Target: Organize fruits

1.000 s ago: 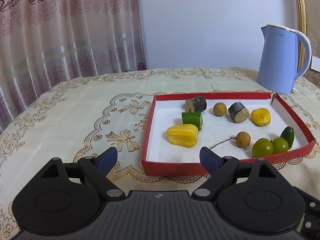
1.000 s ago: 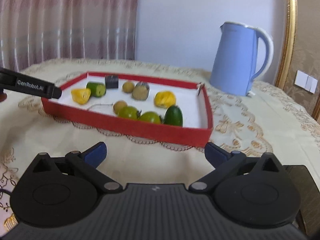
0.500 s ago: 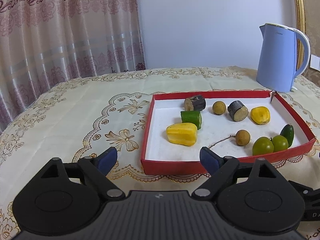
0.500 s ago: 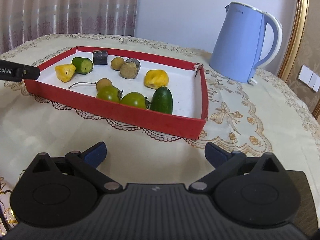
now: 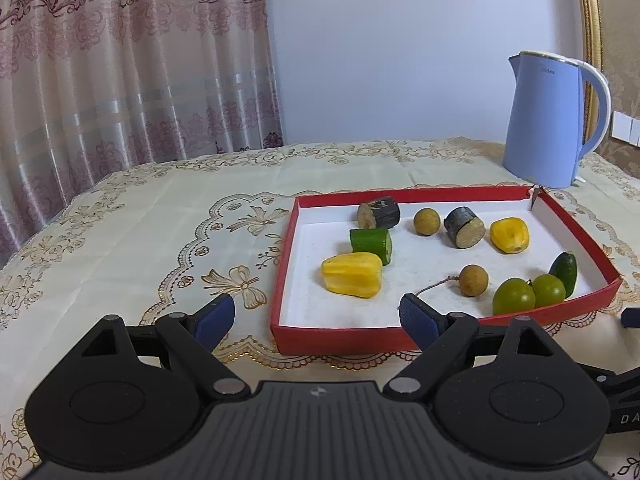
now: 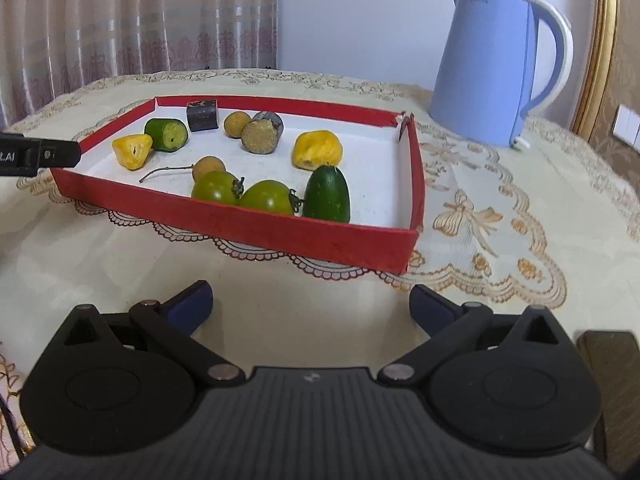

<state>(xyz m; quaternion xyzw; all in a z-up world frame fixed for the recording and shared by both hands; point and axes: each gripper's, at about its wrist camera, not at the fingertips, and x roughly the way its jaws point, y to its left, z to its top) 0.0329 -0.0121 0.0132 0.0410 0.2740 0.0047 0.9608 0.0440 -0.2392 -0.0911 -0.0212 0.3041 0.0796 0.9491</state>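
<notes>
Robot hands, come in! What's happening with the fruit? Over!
Left gripper open, empty. Right gripper open, empty, short of red tray. Fruit all in tray, untouched. Path clear.

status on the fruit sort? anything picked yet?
Nothing looks sorted: all the pieces lie loose and mixed in the red tray. Nothing in hand: left gripper and right gripper are both open and empty, short of the tray's near wall. All picking is left, perhaps starting with the green tomatoes nearest the right gripper.
</notes>
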